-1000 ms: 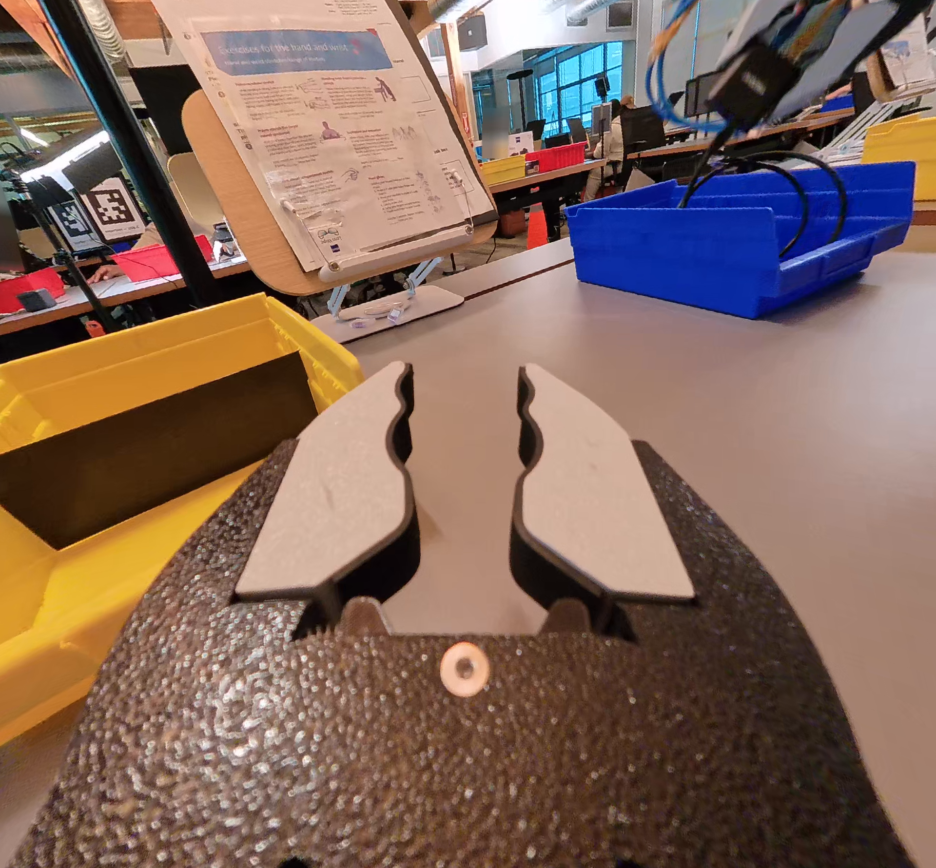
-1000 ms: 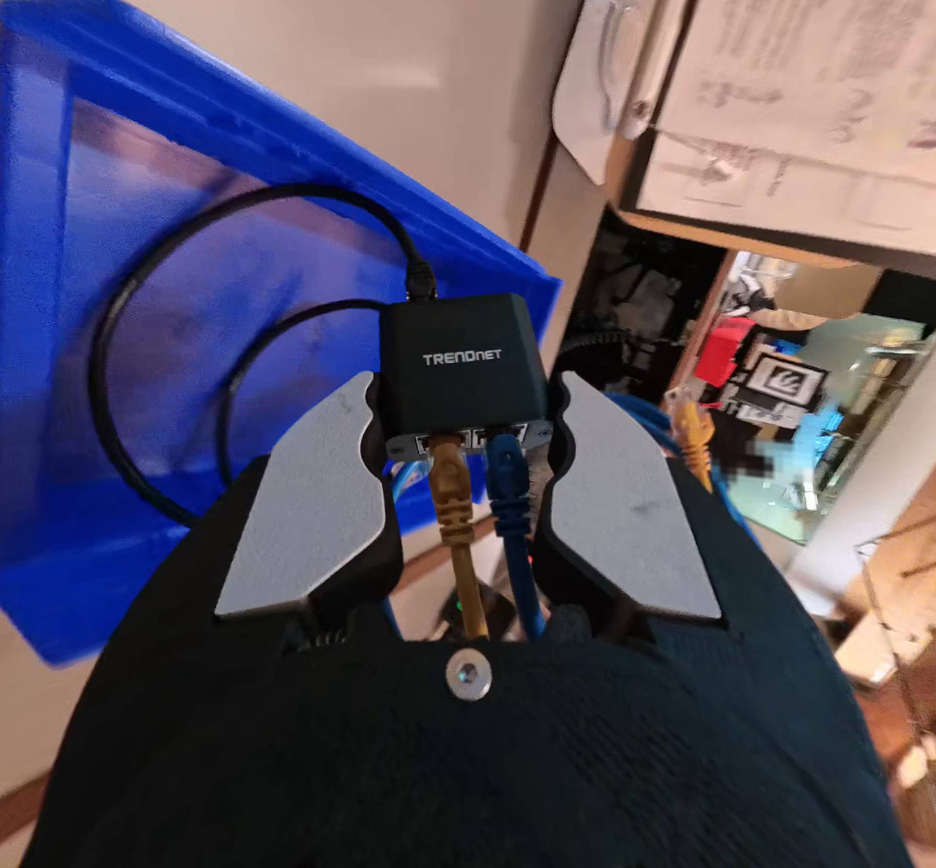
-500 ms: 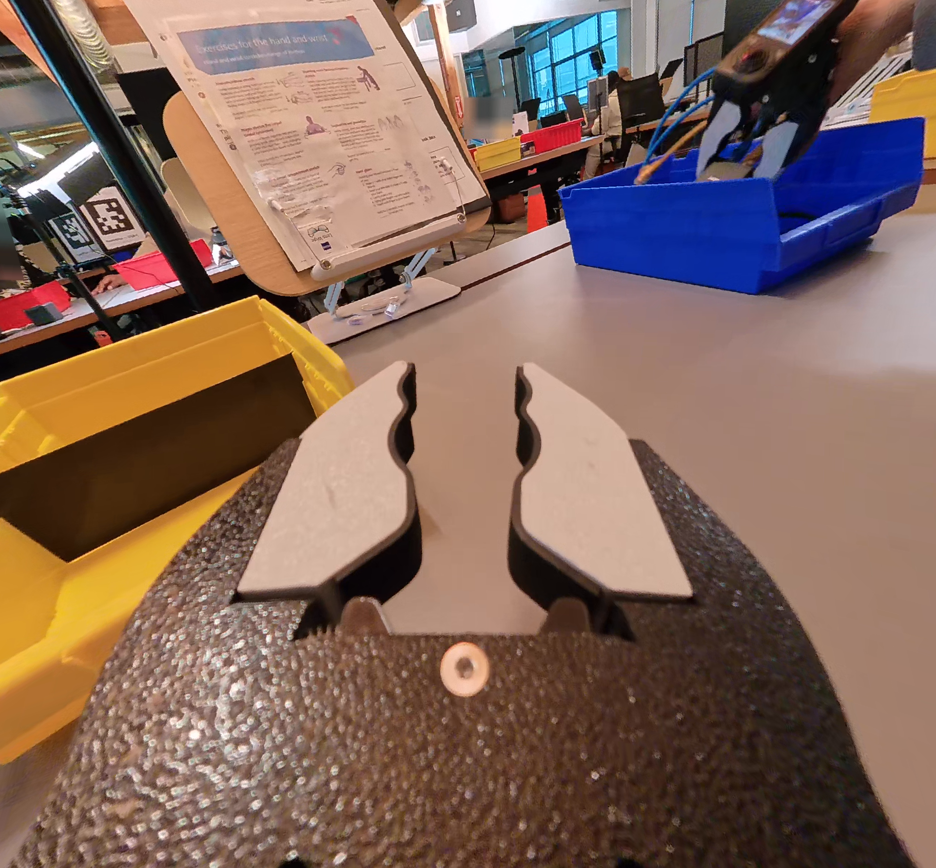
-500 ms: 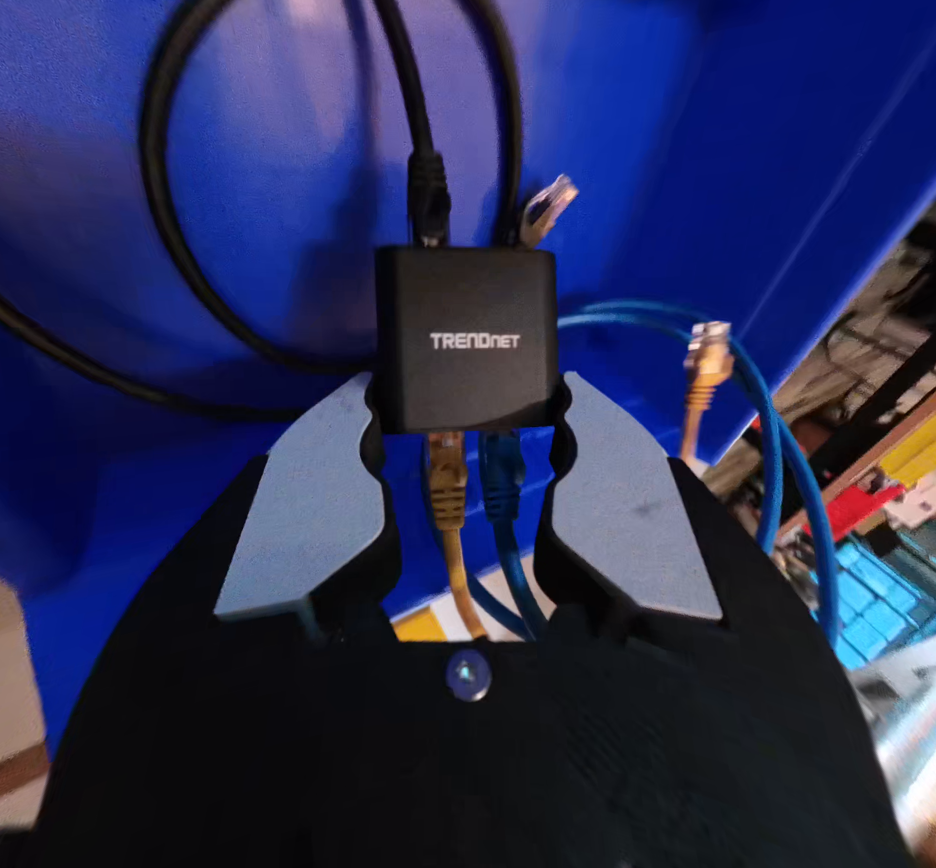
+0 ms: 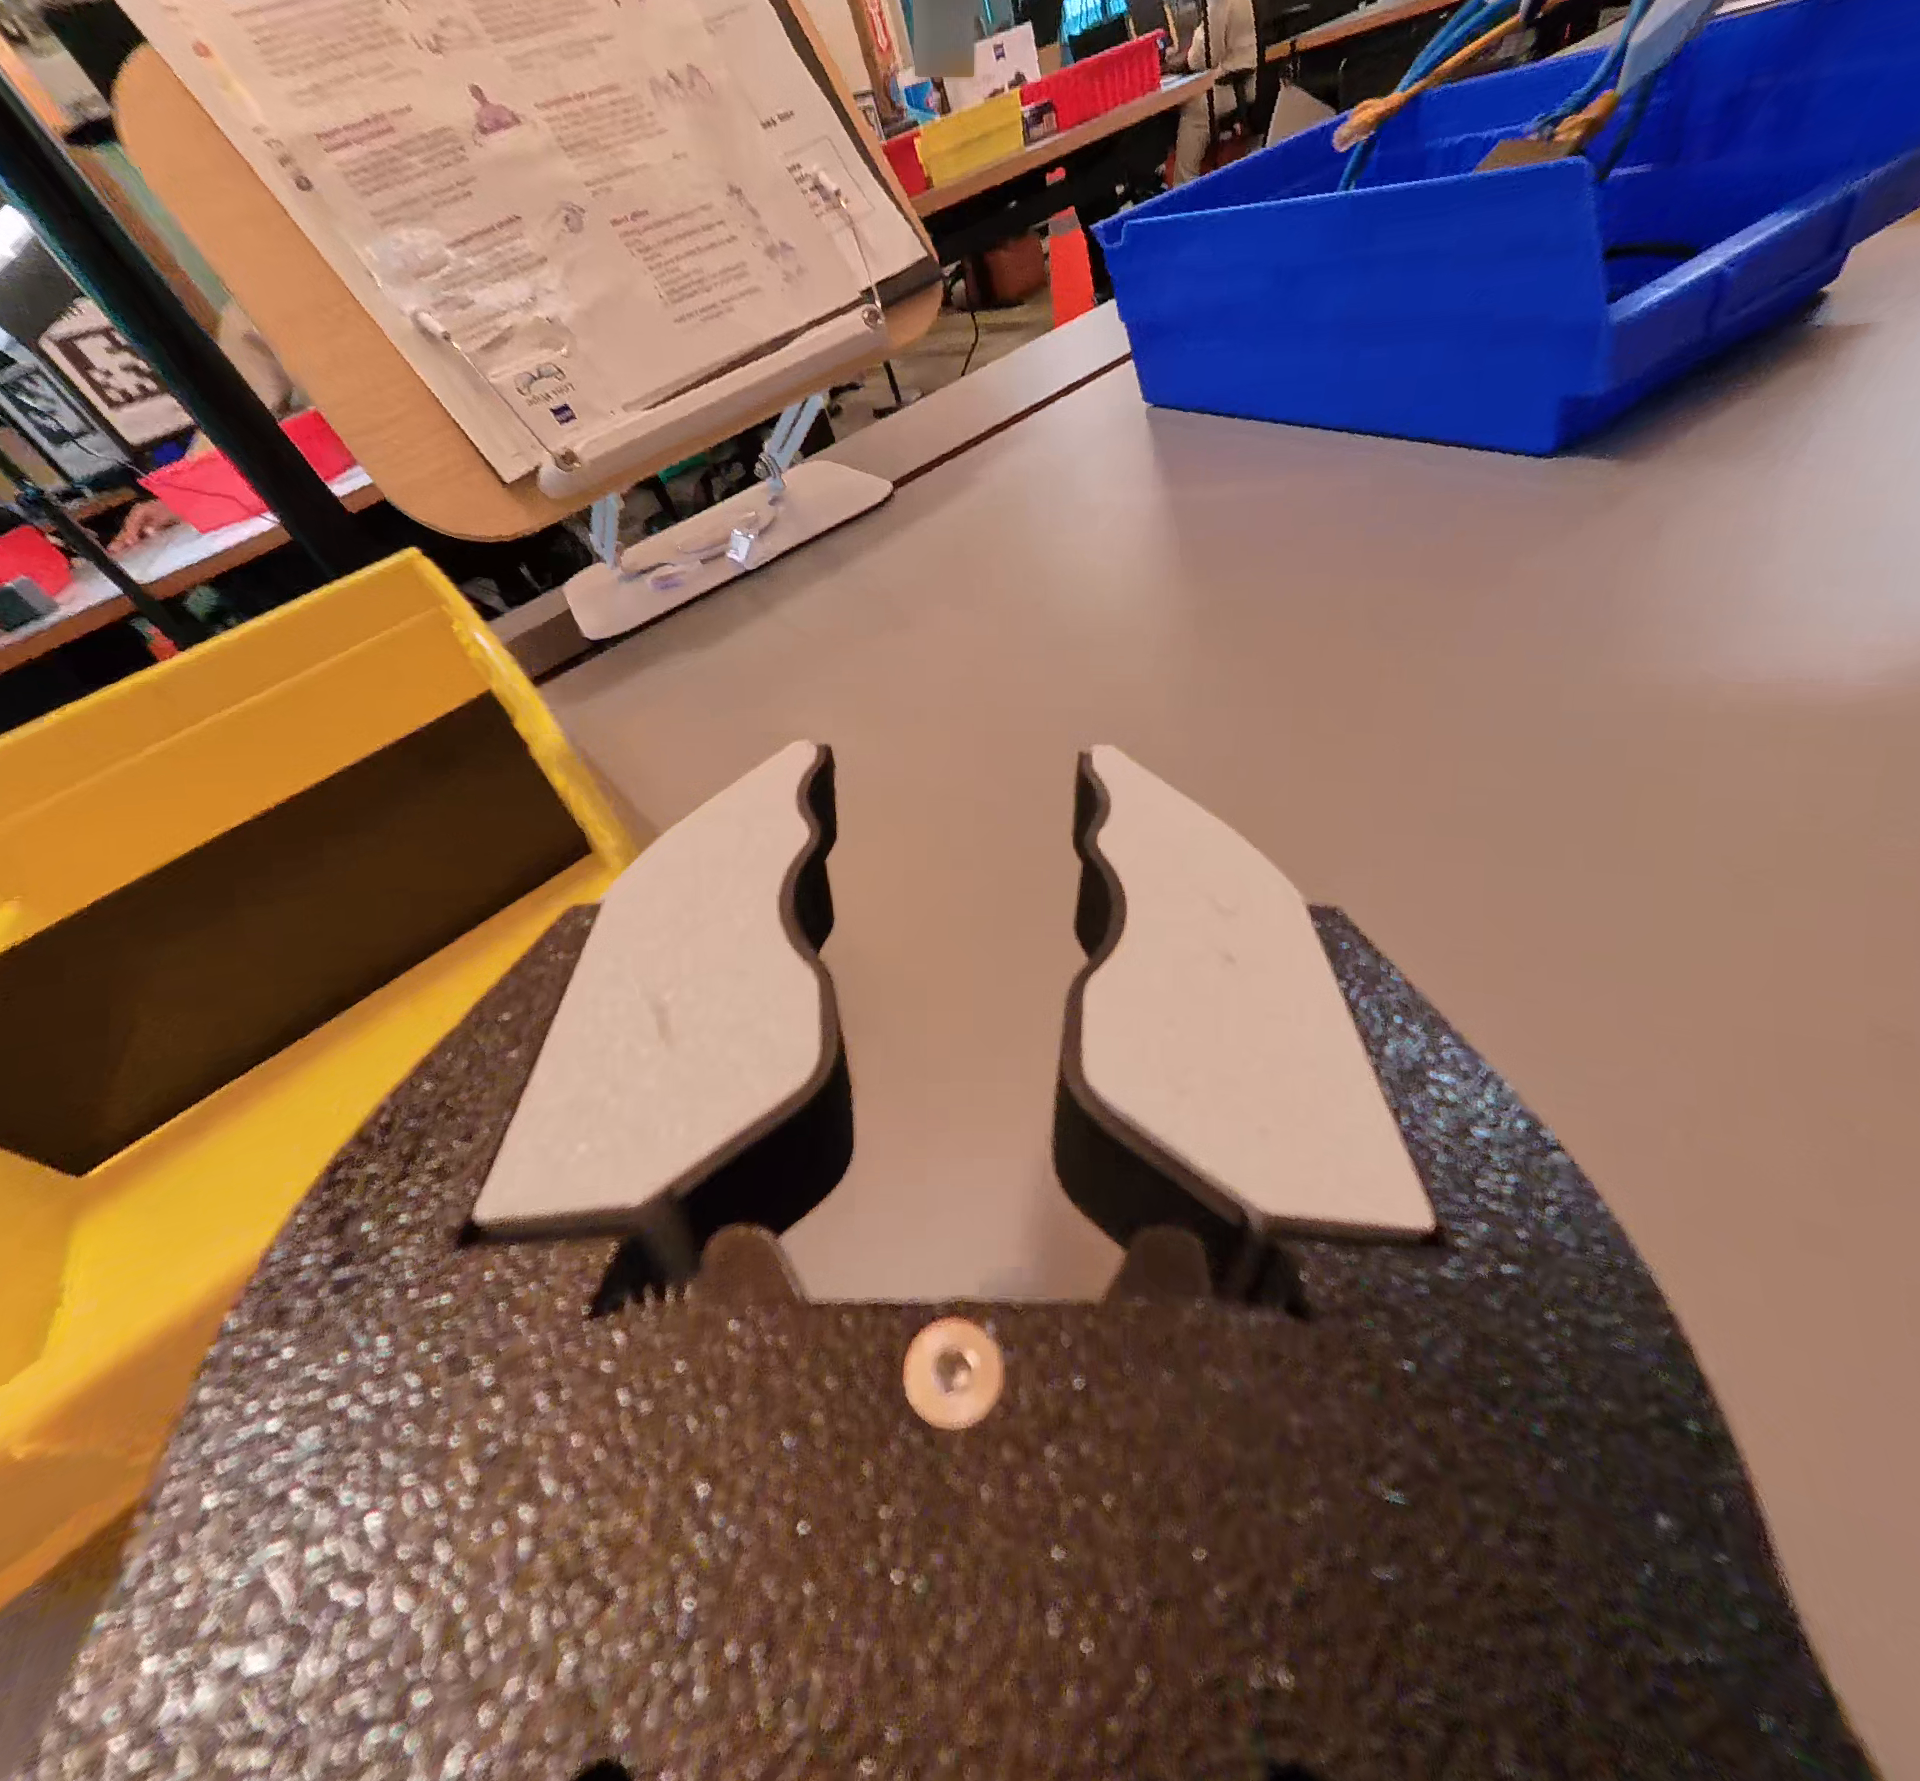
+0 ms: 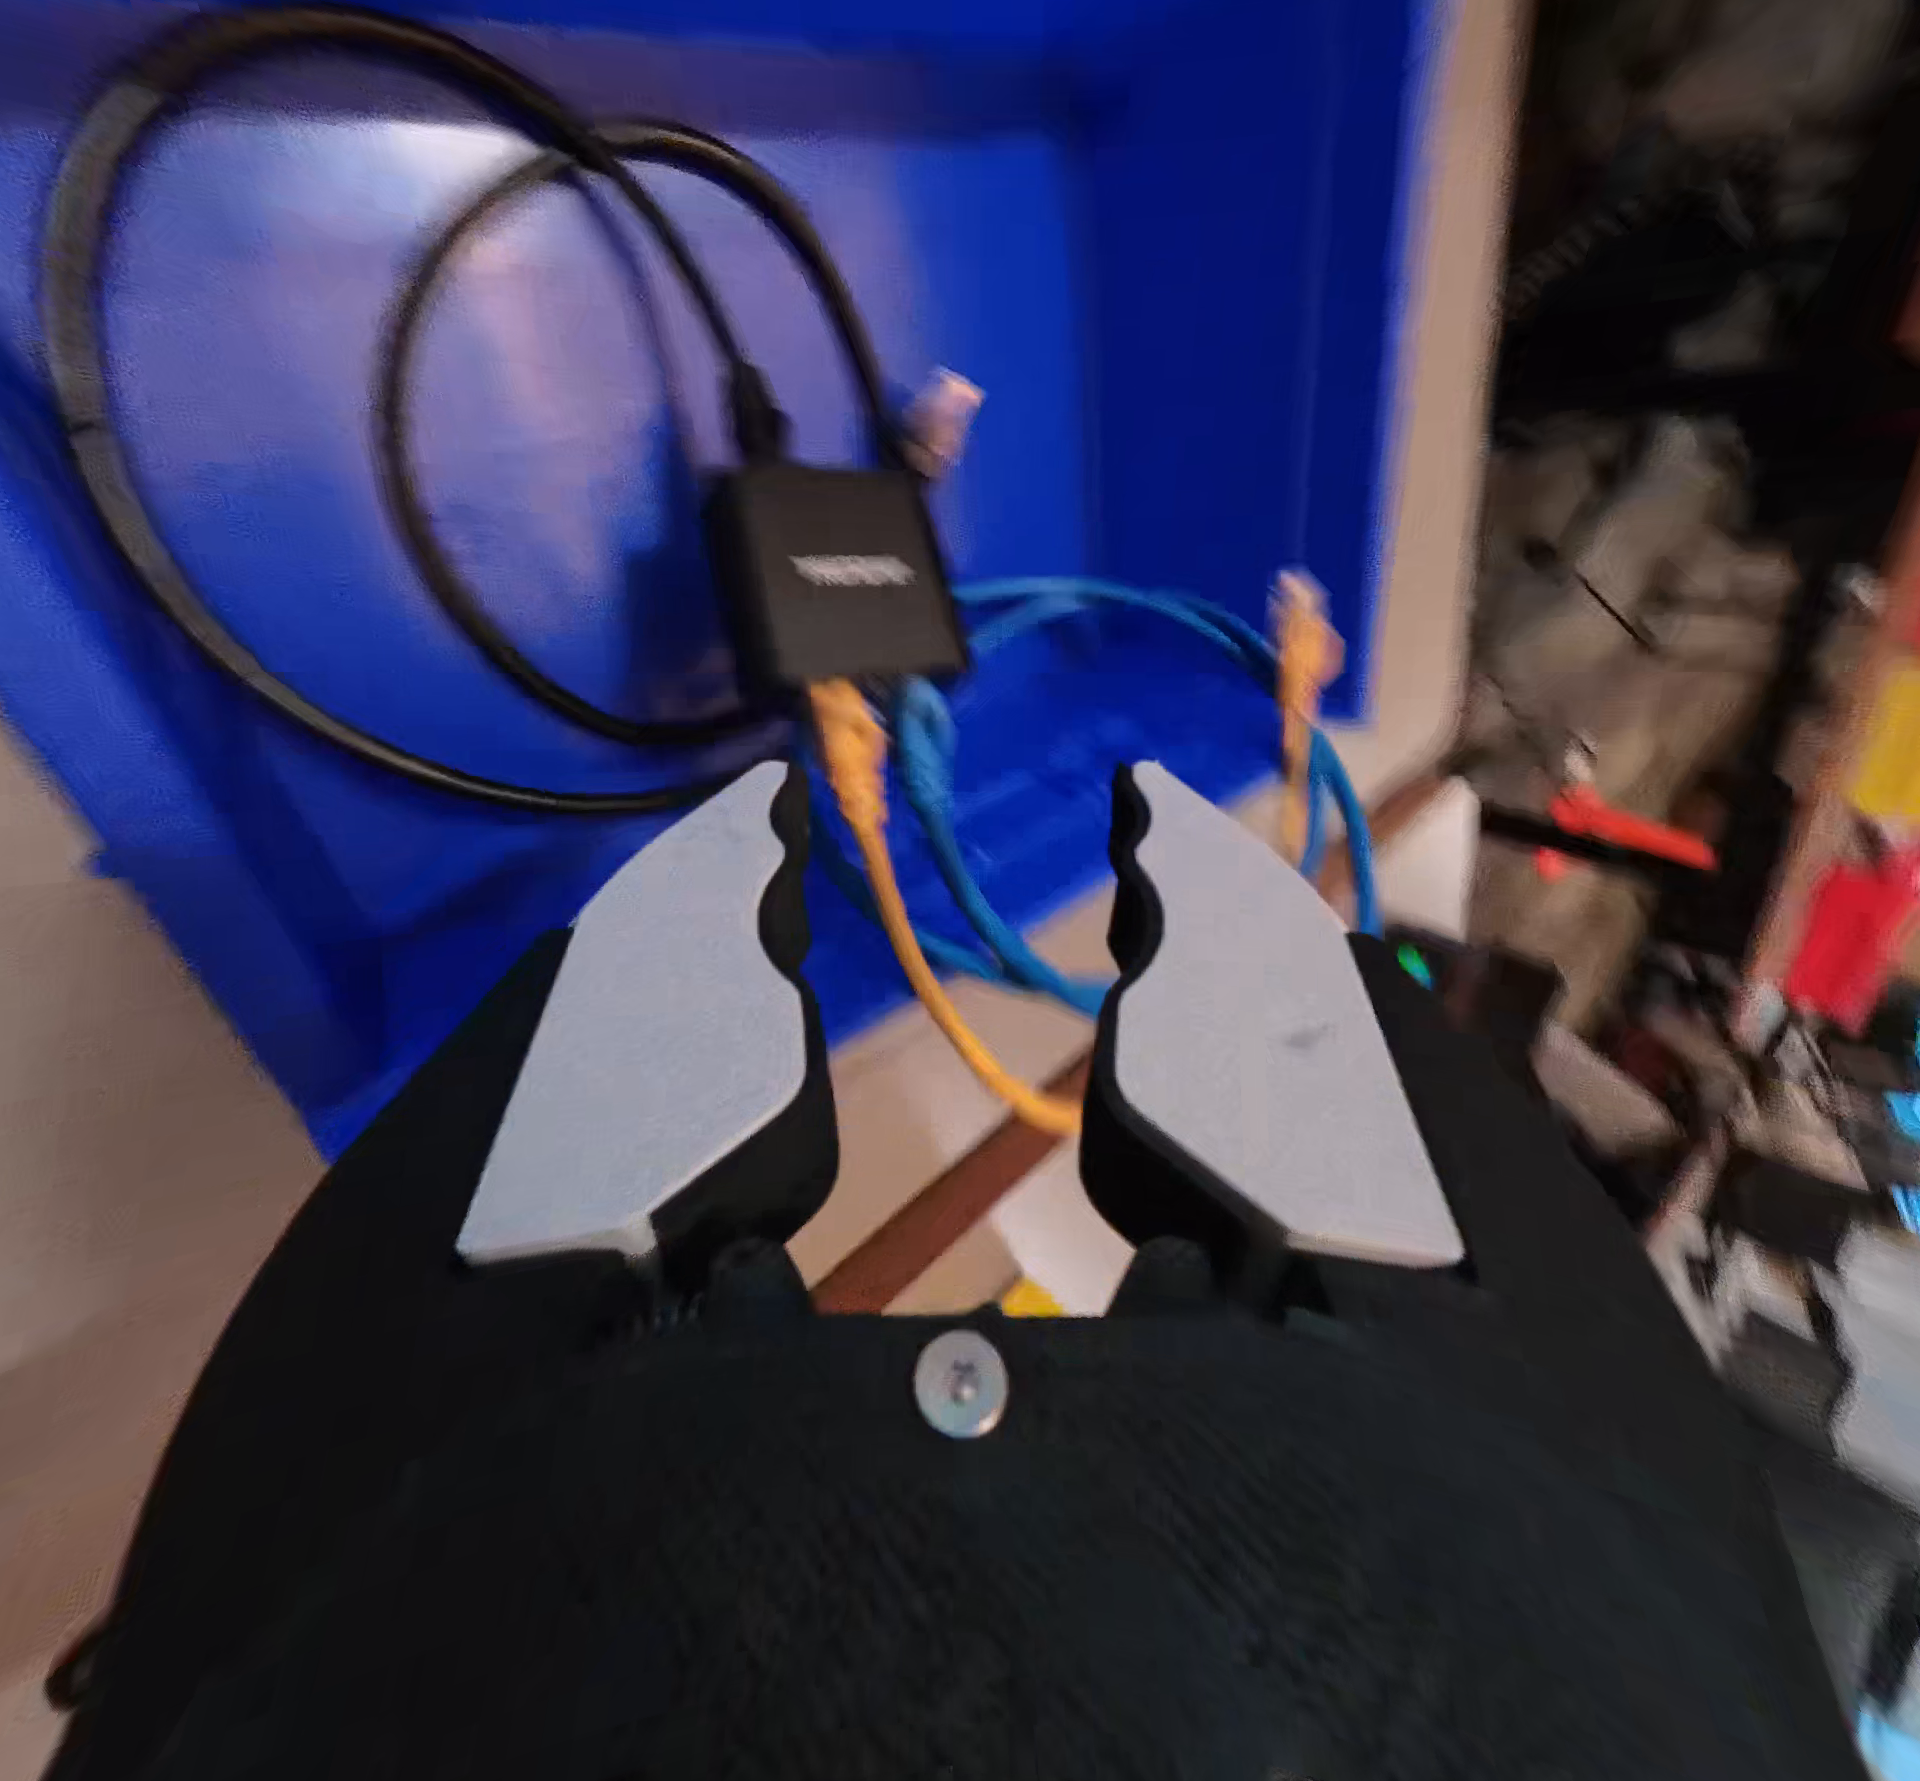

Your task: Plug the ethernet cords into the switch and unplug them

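The black switch [image 6: 836, 578] lies inside the blue bin [image 6: 1143, 277], with an orange cord [image 6: 862, 775] and a blue cord [image 6: 935, 765] plugged into its near side. A black cord [image 6: 125, 484] loops from its far side. My right gripper [image 6: 951, 786] is open and empty, just short of the switch, with the two cords running between its fingers. A loose orange plug [image 6: 1299, 630] hangs at the right. My left gripper [image 5: 951, 765] is open and empty, low over the grey table [image 5: 1455, 796]. The blue bin [image 5: 1403, 308] shows far right in the left wrist view.
A yellow bin [image 5: 208, 744] stands close on the left of my left gripper. A wooden document stand [image 5: 499, 173] with a printed sheet stands at the table's far edge. Other desks, bins and seated people fill the room behind. My right fingertips sit around 50 cm from my left ones. From my right tips it is roughly 11 cm to the loose orange plug [image 6: 1299, 630]; from my left, 55 cm.
My right gripper carried the switch down into the blue bin, opened, let it go and drew back. The left gripper stayed open and barely moved.
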Tool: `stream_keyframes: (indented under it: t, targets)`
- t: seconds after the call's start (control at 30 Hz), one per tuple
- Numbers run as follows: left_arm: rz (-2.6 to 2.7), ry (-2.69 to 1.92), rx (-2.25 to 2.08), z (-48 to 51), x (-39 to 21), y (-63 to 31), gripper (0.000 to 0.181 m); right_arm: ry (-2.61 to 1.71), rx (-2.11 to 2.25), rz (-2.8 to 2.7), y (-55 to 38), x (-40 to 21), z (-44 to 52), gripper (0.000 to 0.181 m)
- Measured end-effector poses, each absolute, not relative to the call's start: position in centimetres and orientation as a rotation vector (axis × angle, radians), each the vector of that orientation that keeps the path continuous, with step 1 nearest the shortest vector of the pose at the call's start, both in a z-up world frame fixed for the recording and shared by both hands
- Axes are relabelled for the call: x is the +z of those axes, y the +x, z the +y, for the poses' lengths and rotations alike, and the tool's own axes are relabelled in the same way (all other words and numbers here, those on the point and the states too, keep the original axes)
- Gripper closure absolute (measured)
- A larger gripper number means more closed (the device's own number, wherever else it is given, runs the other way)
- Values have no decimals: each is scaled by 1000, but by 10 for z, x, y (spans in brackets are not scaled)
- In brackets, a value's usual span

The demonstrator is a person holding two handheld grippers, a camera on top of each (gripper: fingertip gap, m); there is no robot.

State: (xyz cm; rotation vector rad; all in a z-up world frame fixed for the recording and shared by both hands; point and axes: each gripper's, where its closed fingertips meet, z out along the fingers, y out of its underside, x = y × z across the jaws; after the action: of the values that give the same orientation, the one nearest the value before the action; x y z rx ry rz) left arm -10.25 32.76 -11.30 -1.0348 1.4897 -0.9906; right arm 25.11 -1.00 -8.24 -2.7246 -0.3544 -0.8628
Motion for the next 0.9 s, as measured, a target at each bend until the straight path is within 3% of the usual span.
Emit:
stream_keyframes:
  t: [0.1, 0.23, 0.3, 0.4, 0.63, 0.8, 0.9]
  targets:
    - [1541, -1083, -991, 313, -120, -93, 137, -2429, -1038, 114, 254, -40, -42, 126]
    - [1703, -1053, -1006, 267, -130, -69, 133, -2008, -727, 599, 208, -42, -68, 123]
    - [1790, -1067, -1053, 235, -131, -48, 127, -1865, -645, 702, 189, -56, -71, 121]
    - [1833, -1208, -1110, 193, -124, -4, 100, -1715, -623, 824, 177, -78, -78, 121]
    - [1745, -1503, -1218, 120, -102, 100, 81, -1584, -685, 882, 184, -68, -77, 116]
    - [1587, -1534, -1243, 106, -94, 156, 83, -1800, -748, 762, 184, -77, -67, 101]
    - [1606, -1555, -1139, 104, -110, 173, 89, -1739, -764, 846, 192, -75, -79, 103]
